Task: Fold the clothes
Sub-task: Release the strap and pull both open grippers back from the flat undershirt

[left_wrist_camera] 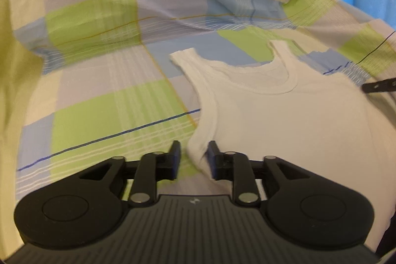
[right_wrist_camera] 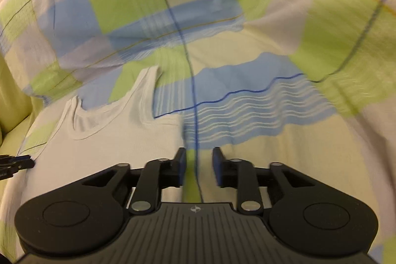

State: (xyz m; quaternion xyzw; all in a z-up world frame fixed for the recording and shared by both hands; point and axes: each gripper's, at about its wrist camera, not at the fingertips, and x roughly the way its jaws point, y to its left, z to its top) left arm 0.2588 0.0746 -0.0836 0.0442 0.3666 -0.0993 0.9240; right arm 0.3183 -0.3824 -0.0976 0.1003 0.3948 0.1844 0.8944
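Between the parted fingers of the left gripper, jaws apart, sits the side edge of a white tank top, just below the armhole; contact unclear through blur. Garment spreads flat ahead and to its right on a checked bedsheet. Right gripper, jaws apart and empty, sits just off the top's other side edge, over bare sheet. Rumpled checked bedding rises beyond both.
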